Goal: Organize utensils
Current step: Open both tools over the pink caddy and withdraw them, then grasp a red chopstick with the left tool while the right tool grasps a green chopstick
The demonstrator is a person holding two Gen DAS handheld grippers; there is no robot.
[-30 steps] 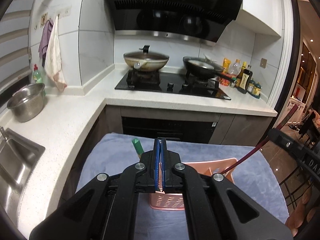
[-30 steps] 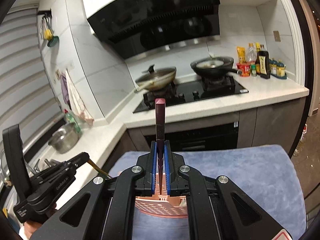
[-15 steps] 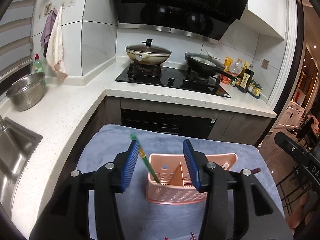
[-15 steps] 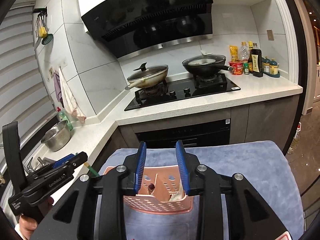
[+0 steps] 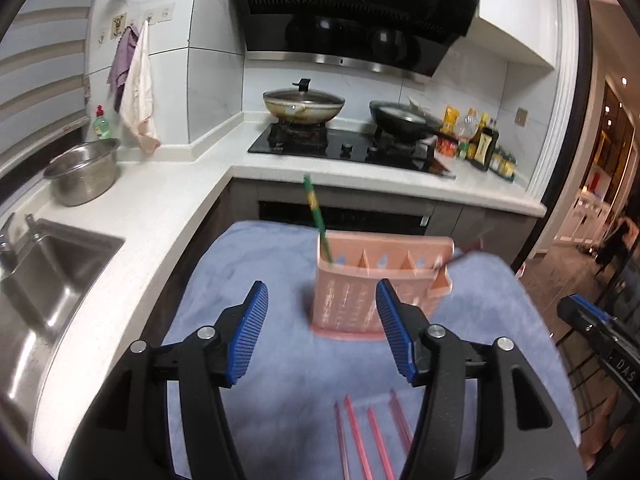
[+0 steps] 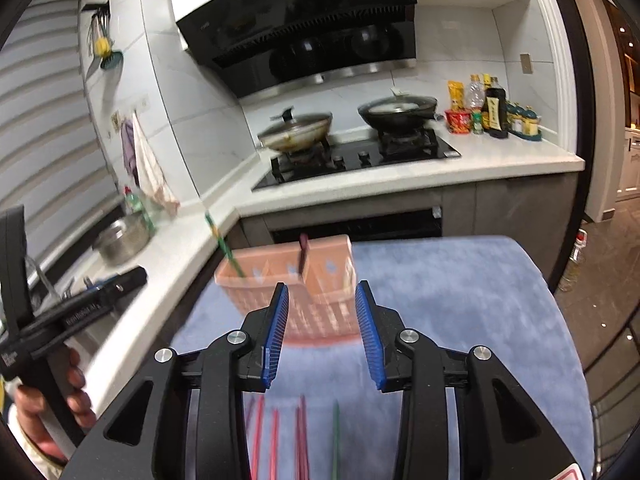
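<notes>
In the left wrist view, a green chopstick [image 5: 316,216] stands tilted in the leftmost compartment of the pink perforated plastic utensil holder [image 5: 360,300], upper centre, on the blue towel-covered tabletop [image 5: 280,360]. Loose pink-red chopsticks [image 5: 360,440] lie at lower centre. These appear light, stiff, thin and slippery; a mid-shaft pinch seems best. The left tool [image 5: 322,332] has just been opening, jaws wide, nothing between them. In the right wrist view, a dark red chopstick [image 6: 303,256] stands in the holder. The right tool [image 6: 322,332], likewise just opening, stands partly open and empty.
</notes>
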